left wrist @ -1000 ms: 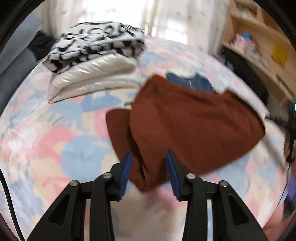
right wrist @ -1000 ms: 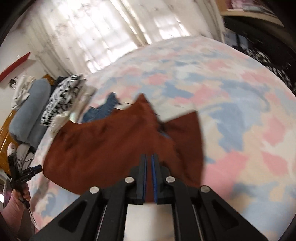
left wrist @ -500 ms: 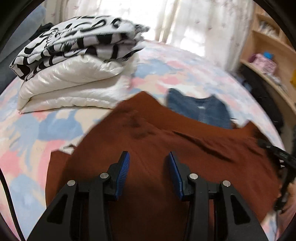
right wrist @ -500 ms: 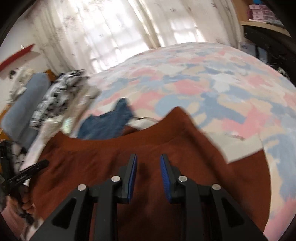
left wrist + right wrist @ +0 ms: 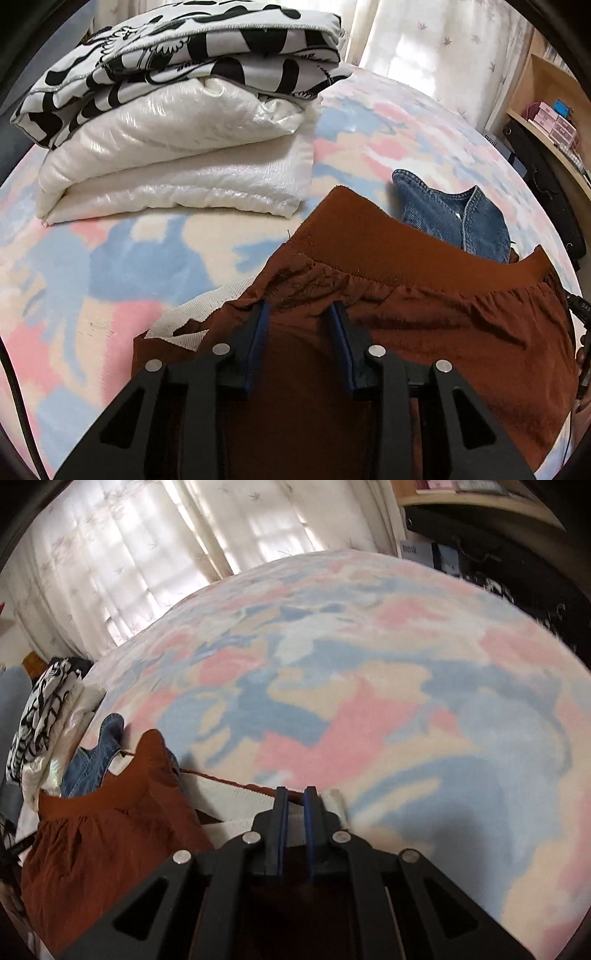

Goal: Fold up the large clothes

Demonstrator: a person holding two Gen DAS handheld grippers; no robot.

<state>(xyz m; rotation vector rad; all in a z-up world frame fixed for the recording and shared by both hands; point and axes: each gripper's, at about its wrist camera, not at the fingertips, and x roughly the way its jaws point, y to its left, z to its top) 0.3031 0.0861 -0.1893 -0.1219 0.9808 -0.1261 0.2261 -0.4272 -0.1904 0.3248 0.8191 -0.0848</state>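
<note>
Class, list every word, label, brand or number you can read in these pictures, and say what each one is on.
None can be read for sure.
Black-and-white patterned cloth: small print, too small to read.
White label beside the bed: blurred.
Tag inside the denim garment: too small to read.

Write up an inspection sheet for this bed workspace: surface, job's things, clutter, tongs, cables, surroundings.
Surface: bed with a pastel patchwork cover.
Job's things: rust-brown garment spread flat, elastic waistband up, white ribbed strip at its edge.
Clutter: denim piece partly under the brown garment; folded white padded quilt with a black-and-white printed textile stacked on it.
Tongs: left tongs open over the brown fabric; right tongs nearly closed at the white strip, grip uncertain.
Cables: thin black cord at the left edge.
Surroundings: sheer curtains, wooden shelves.
</note>
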